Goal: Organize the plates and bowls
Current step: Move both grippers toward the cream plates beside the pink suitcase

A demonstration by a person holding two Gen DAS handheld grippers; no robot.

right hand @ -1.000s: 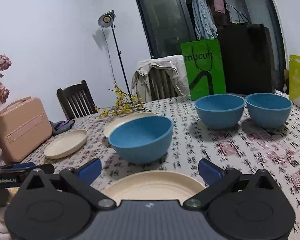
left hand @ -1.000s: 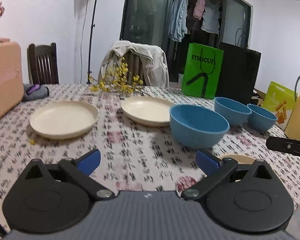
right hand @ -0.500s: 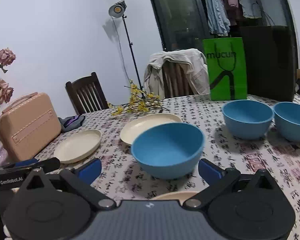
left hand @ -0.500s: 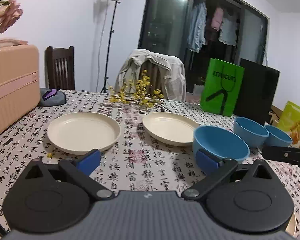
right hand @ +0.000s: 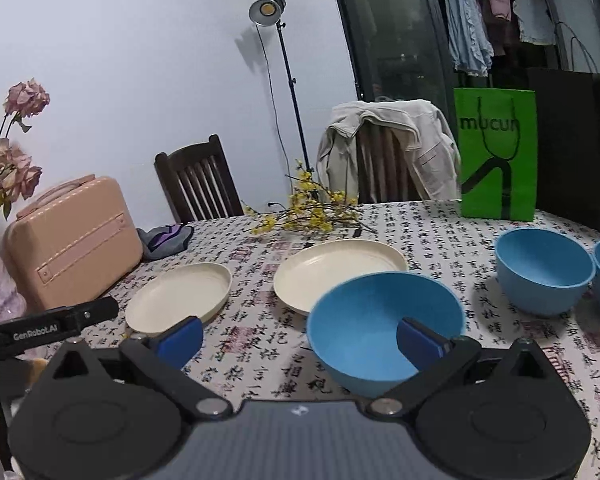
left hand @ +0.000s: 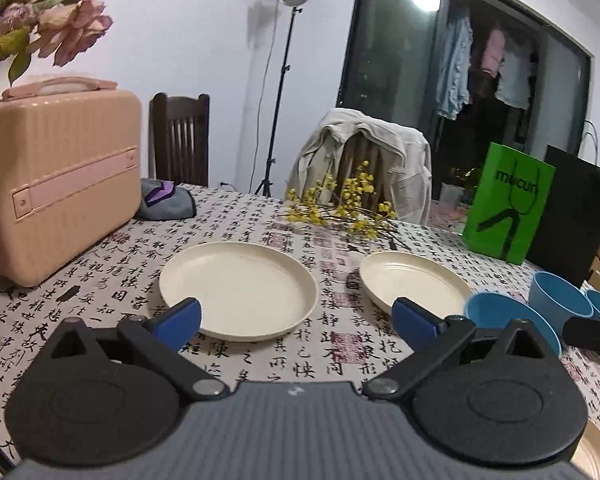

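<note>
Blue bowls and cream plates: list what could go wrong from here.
1. The nearest blue bowl sits close to the right plate; open right tongs closing on its rim might nudge that plate.
2. The flower sprigs lie just behind both plates; sliding the left plate back could snag them.

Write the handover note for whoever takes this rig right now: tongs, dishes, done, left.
Left tongs: open, empty, above the table, facing the left cream plate.
Right tongs: open, empty, facing the nearest blue bowl; no contact visible.
Dishes: two cream plates lie side by side, apart, on the tablecloth; the second cream plate is just behind the nearest bowl. Two more blue bowls stand to the right. A third cream plate's edge shows beside the left tongs.
Done: nothing stacked yet.
Left: gather the plates and the bowls.
</note>
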